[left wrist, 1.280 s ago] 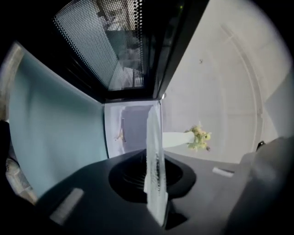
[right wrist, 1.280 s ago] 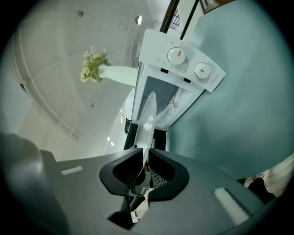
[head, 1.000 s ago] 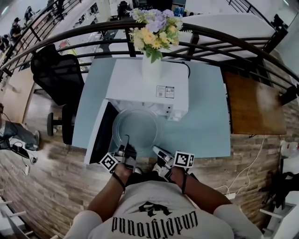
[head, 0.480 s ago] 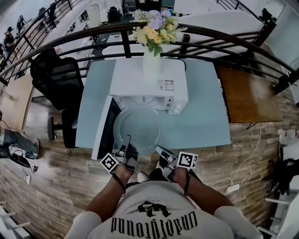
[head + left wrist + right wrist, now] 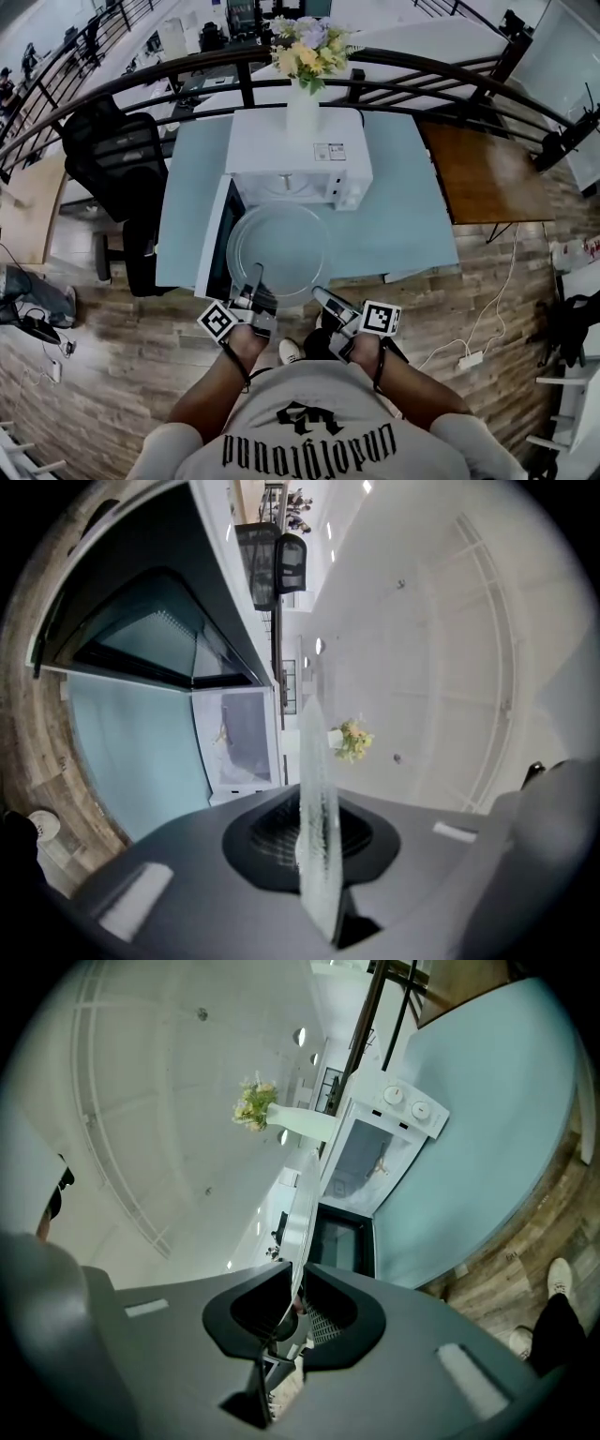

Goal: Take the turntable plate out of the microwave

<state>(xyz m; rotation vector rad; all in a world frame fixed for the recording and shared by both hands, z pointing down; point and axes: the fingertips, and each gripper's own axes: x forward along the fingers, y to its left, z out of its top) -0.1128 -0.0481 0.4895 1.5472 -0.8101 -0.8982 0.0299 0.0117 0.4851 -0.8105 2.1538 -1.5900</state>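
Turntable plate (image 5: 278,248) drawn further out, microwave (image 5: 298,141) behind (door (image 5: 215,239) open)

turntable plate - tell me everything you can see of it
The turntable plate is a round disc of clear glass with a raised rim, held about level in front of the open microwave, over the near edge of the blue table. Only the left gripper and right gripper touch it, fingers shut on its near rim.

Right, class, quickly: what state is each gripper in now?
Left gripper: shut on the rim of the turntable plate.
Right gripper: shut on the same plate's rim.
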